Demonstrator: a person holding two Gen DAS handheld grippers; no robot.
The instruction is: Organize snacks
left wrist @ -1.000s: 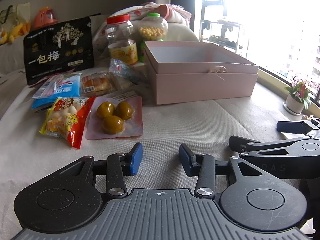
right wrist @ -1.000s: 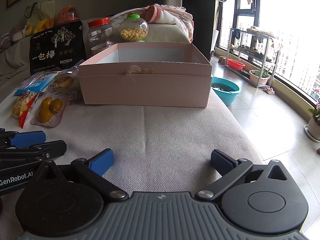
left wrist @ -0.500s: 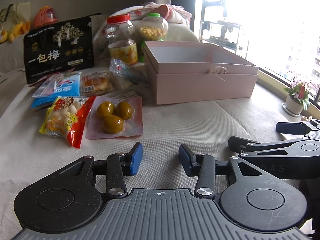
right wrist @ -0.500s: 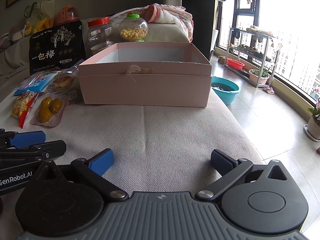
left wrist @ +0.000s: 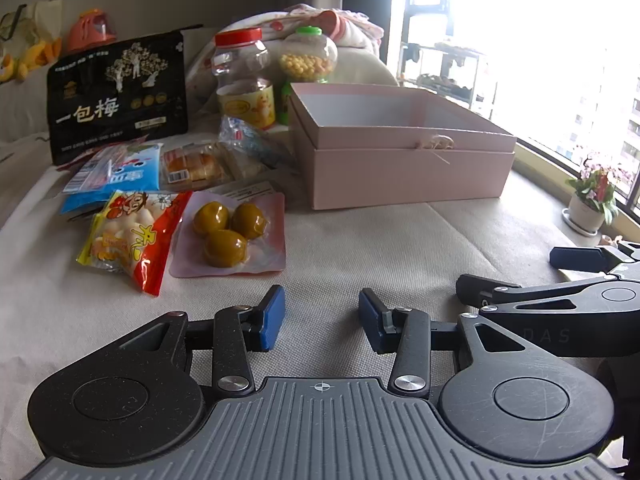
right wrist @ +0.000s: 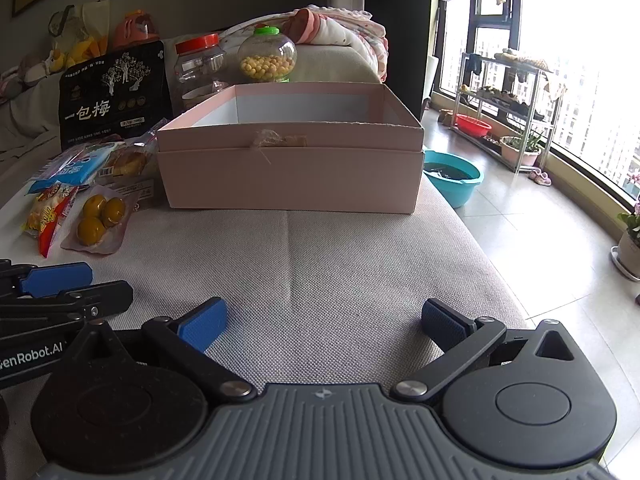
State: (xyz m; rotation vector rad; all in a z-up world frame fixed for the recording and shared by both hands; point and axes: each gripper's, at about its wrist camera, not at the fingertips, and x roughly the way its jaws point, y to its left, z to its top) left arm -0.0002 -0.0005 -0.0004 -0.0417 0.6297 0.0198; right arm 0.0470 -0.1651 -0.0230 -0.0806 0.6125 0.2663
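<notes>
The left hand-held gripper (left wrist: 322, 318) hovers over the beige cloth surface (left wrist: 360, 248) with its blue pads part-way apart and nothing between them, while the right hand-held gripper (right wrist: 324, 322) stands wide and empty. In the left wrist view, the snacks lie at about 10 o'clock: a pouch of three yellow-brown balls (left wrist: 230, 234) touching a red-and-yellow candy bag (left wrist: 132, 236), with a black bag (left wrist: 118, 96) behind. The open pink box (left wrist: 404, 164) sits at 1 o'clock, just beside them.

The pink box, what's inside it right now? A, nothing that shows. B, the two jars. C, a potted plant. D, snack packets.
A: the pink box stands open with bare inner walls, while the snack packets and jars sit outside, to its left.
</notes>
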